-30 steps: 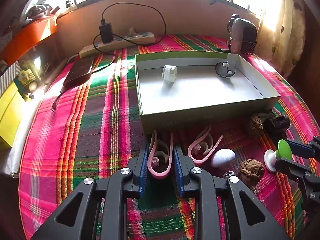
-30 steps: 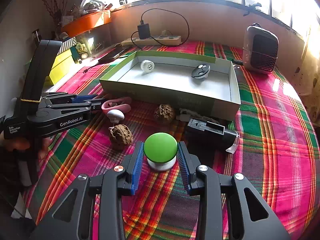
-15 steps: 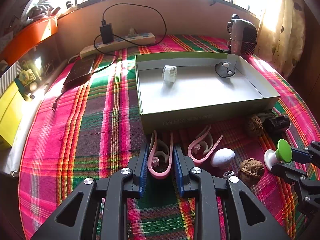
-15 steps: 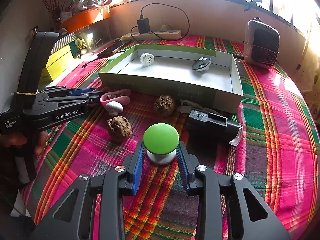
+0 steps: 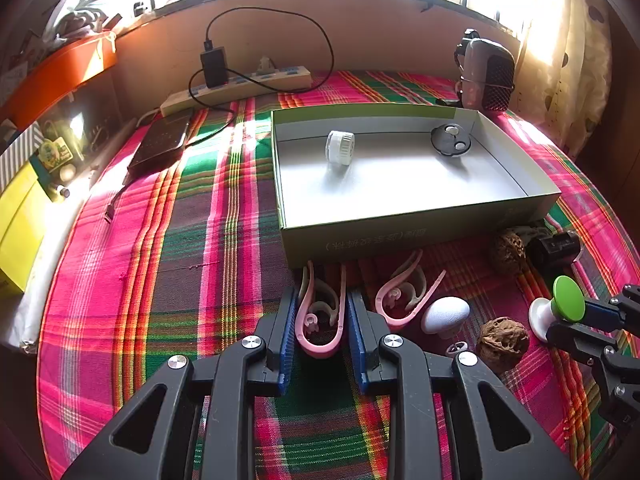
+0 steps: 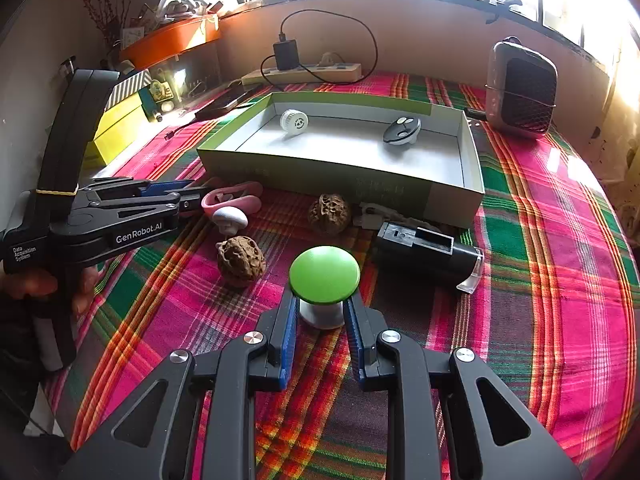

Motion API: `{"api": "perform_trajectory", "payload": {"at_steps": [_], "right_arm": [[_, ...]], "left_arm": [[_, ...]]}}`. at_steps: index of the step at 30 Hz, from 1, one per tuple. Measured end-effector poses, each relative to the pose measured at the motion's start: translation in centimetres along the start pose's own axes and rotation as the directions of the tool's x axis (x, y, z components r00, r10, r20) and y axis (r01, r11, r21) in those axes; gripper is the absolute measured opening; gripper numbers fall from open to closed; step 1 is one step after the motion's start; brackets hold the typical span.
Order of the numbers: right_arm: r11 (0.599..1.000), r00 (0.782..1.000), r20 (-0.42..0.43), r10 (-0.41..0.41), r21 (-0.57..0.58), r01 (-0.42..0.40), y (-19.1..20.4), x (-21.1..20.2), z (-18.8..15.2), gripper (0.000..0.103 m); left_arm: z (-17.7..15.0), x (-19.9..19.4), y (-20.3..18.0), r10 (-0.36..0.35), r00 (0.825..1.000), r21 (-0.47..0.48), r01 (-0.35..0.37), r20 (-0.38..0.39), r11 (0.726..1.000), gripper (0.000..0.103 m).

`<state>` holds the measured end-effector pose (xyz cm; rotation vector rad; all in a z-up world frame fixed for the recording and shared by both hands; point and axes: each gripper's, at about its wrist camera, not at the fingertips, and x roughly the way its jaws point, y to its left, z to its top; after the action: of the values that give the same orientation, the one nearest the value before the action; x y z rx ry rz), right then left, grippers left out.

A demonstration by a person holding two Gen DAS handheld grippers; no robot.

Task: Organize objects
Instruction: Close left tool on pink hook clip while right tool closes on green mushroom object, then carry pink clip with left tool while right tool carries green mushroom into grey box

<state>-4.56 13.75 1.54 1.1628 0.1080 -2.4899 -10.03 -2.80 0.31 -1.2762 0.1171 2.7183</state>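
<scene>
Left gripper (image 5: 322, 320) is pinched on a pink ear hook (image 5: 320, 312), pads on both outer arms, loop end nearest the wrist, hook lying on the plaid cloth (image 5: 160, 280) just short of the green box (image 5: 420, 232). Thin flexible plastic by the look of it: light, springy, likely to squirm, so a grip across both arms as here seems right. Just right of those fingers lies a second ear hook (image 5: 408, 300), then a white egg-shaped piece (image 5: 446, 314) and a walnut (image 5: 502, 340).

Right gripper (image 6: 320, 316) has just been closing; its pads now clamp the white stem of the green-capped knob (image 6: 324, 274), cap sitting above the fingers. Hard, smooth, probably light; the stem is the sensible hold, since the domed cap would slip.

Only the right view shows the black cylinder (image 6: 428, 254) full length, just right of its fingers, and the person's hand (image 6: 40, 284) on the left handle. Only the left view shows both ear hooks separately.
</scene>
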Motion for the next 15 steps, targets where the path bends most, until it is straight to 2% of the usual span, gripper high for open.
{"api": "perform_trajectory", "payload": {"at_steps": [3,5,7,8,15], "right_arm": [[1.0,1.0,-0.003,-0.019,0.002,0.019,-0.19,-0.03,-0.1,0.024],[0.999,0.999,0.005,-0.036,0.009,0.036,-0.31,-0.06,-0.04,0.029],[0.999,1.0,0.007,-0.031,0.015,0.031,-0.43,-0.01,0.07,0.042],[0.999,0.999,0.007,-0.034,0.015,0.034,-0.42,0.04,0.13,0.044],[1.0,0.999,0.019,-0.027,-0.01,0.027,0.2,0.2,0.67,0.046]], "left_arm": [[-0.01,0.01,-0.01,0.001,1.0,0.001,-0.001,0.0,1.0,0.022],[-0.03,0.01,-0.03,0.001,1.0,0.001,-0.001,0.0,1.0,0.022],[-0.03,0.01,0.0,0.0,1.0,0.0,0.0,0.0,1.0,0.022],[-0.02,0.01,-0.02,0.0,1.0,0.0,0.0,0.0,1.0,0.022],[0.0,-0.02,-0.06,0.002,1.0,0.001,-0.002,0.001,1.0,0.022]]}}
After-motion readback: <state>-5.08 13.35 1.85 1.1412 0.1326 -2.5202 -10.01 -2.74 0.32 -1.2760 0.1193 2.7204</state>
